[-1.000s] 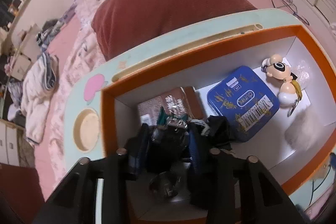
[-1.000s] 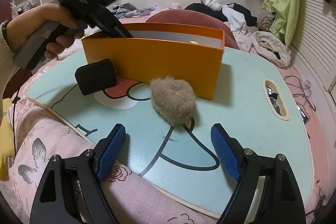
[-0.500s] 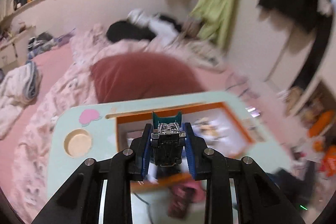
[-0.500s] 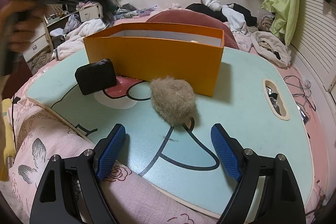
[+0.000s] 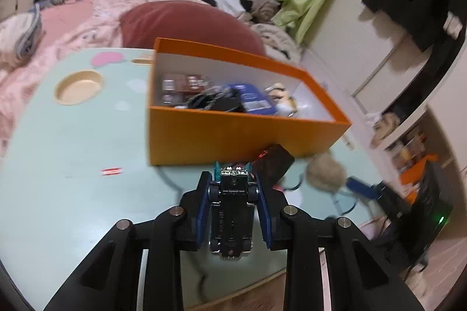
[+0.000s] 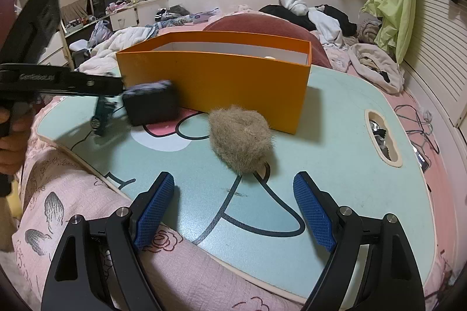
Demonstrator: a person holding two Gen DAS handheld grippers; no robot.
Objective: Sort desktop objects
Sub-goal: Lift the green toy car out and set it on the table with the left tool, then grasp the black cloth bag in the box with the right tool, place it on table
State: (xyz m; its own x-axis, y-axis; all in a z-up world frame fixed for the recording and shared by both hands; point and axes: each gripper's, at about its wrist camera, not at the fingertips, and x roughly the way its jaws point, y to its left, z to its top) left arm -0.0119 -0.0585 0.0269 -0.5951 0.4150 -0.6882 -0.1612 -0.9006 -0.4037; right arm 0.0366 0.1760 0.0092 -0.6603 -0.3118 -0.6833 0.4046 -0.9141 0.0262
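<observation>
While the pale green tabletop (image 6: 335, 136) rests on a bed with pink bedding, two hand-held tongs work above it.

Left tongs (image 5: 233, 209): blue pads pinching a small dark toy car (image 5: 232, 214) with a teal tail, though the jaws are easing apart; held in the air over the tabletop's near edge, in front of the orange box.

Right tongs (image 6: 233, 211): spread wide with nothing between the pads, hovering over the near edge of the tabletop and pointing at the fur ball.

Orange box (image 6: 216, 77): open-topped, white inside, standing on the tabletop; a blue tin (image 5: 254, 101), a brown packet, dark items and a small figure lie in it.

Fur ball (image 6: 240, 139): tan, fluffy, on the tabletop just in front of the box's right corner.

Black pouch (image 6: 151, 105): on the tabletop against the box's left front.

Person's hand (image 6: 11, 136): at the left edge, gripping the left tongs' handle.
</observation>
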